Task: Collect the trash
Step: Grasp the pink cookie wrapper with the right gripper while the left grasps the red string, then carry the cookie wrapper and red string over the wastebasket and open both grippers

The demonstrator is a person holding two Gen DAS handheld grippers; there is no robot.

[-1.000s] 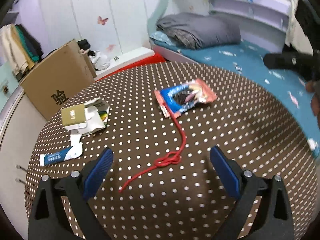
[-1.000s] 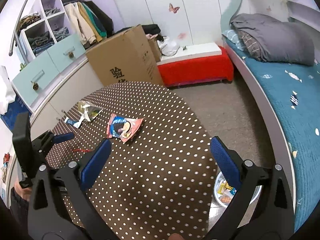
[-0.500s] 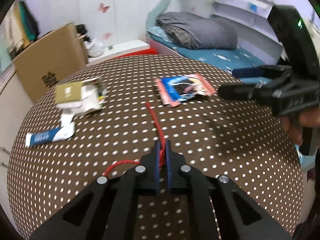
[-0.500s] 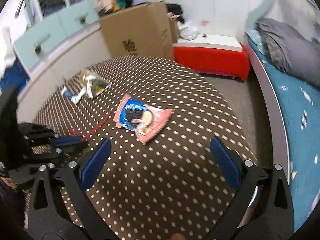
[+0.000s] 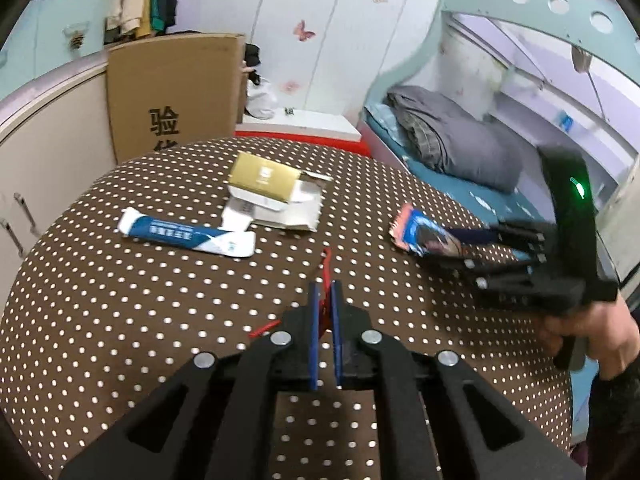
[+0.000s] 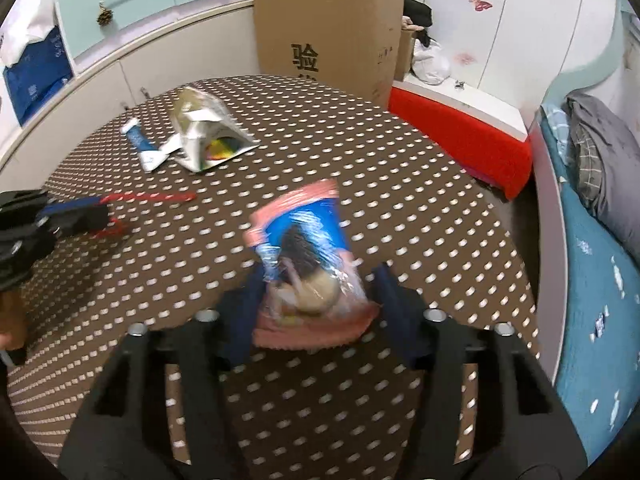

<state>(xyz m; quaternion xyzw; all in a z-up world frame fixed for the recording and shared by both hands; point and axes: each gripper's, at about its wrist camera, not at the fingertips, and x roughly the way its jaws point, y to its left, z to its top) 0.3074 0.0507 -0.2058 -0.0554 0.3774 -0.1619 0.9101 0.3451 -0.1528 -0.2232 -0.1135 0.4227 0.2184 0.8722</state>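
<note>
The left gripper (image 5: 325,300) is clenched on the red string (image 5: 327,258), where a second ago its jaws stood wide over the string lying loose on the table (image 5: 120,300). The string's free end now pokes out ahead of the closed pads, and a short loop shows just to their left, so the string looks caught near its middle.

The right gripper (image 6: 316,280) has come in from well back at the near right edge of the table to straddle the snack wrapper (image 6: 304,256). Its jaws have just been closing, and the wrapper sits between them. The right wrist view is blurred, and the blue pads appear to stand just beside the wrapper's two edges; whether they already press on it cannot be told for sure, but it reads as not yet pinched.

So one piece of trash is secured and a second is about to be taken. Left on the far left part of the table are the blue and white tube (image 5: 188,236) and, just beyond it, the torn box (image 5: 272,196) with its loose paper. Both are untouched, so at least another round of picking seems needed.
</note>
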